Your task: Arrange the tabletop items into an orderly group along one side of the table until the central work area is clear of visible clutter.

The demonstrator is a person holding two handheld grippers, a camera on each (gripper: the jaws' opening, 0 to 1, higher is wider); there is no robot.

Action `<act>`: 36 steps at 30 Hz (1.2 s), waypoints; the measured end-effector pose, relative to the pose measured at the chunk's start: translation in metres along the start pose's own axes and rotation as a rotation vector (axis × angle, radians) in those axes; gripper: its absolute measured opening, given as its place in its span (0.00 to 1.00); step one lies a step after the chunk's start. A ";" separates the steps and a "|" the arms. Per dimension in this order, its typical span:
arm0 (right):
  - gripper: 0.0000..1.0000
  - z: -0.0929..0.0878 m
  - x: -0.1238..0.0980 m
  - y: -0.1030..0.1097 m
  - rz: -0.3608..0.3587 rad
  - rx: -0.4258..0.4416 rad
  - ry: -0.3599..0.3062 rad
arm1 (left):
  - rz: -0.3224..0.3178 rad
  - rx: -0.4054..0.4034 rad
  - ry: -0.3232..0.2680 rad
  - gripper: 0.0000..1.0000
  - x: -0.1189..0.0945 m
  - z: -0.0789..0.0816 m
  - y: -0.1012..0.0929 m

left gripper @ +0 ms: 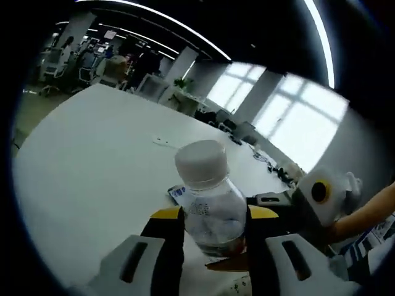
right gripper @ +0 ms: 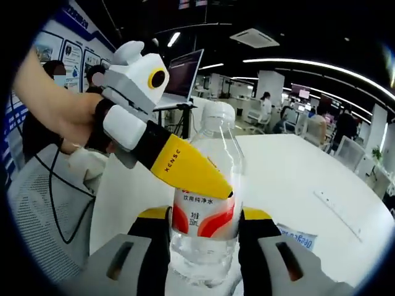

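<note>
Clear plastic water bottle [left gripper: 210, 203] sits upright on the white table [left gripper: 92, 179], clamped between both grippers at once. Left gripper [left gripper: 213, 237] pinches its lower body; right gripper [right gripper: 203, 237] closes on it just below the red label [right gripper: 203, 216]. Looks like a handover grip, steadying it for relocation toward the table edge. Paper slip [right gripper: 296, 237] lies just beside.

Water bottle [right gripper: 207, 203]: base cut off by lower frame edge in right gripper view; left gripper [right gripper: 196, 171] crosses the label's upper part. In left gripper view, bottle [left gripper: 210, 203] base hidden between jaws. Blue-and-white card [right gripper: 296, 237], lower right: print too small to read. Distant people: blurred.
</note>
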State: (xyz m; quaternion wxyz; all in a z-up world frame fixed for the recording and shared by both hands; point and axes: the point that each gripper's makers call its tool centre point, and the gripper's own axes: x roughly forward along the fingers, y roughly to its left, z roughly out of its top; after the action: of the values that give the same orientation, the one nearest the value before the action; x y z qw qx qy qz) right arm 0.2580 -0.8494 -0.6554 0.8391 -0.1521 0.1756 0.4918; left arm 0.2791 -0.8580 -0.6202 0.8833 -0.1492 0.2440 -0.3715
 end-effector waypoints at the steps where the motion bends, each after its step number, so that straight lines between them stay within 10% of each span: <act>1: 0.39 0.000 -0.002 0.002 0.020 -0.003 -0.009 | -0.007 0.052 0.015 0.35 -0.001 0.000 -0.003; 13: 0.43 0.011 -0.051 -0.012 0.063 -0.116 -0.053 | -0.057 0.338 0.132 0.35 -0.012 -0.023 -0.014; 18: 0.42 0.063 -0.073 -0.034 0.052 0.012 -0.268 | -0.063 0.373 0.114 0.35 -0.021 -0.017 -0.010; 24: 0.42 0.094 -0.060 -0.010 0.173 -0.015 -0.319 | -0.090 0.465 0.117 0.35 -0.021 -0.008 -0.018; 36: 0.20 0.096 -0.040 0.020 0.311 0.044 -0.319 | -0.157 0.560 0.099 0.36 -0.025 -0.004 -0.039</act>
State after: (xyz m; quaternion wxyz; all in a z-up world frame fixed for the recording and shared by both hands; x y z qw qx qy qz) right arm 0.2360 -0.8298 -0.5535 0.7733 -0.0252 0.0727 0.6294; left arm 0.2389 -0.8664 -0.5977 0.8456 0.1005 0.1626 -0.4985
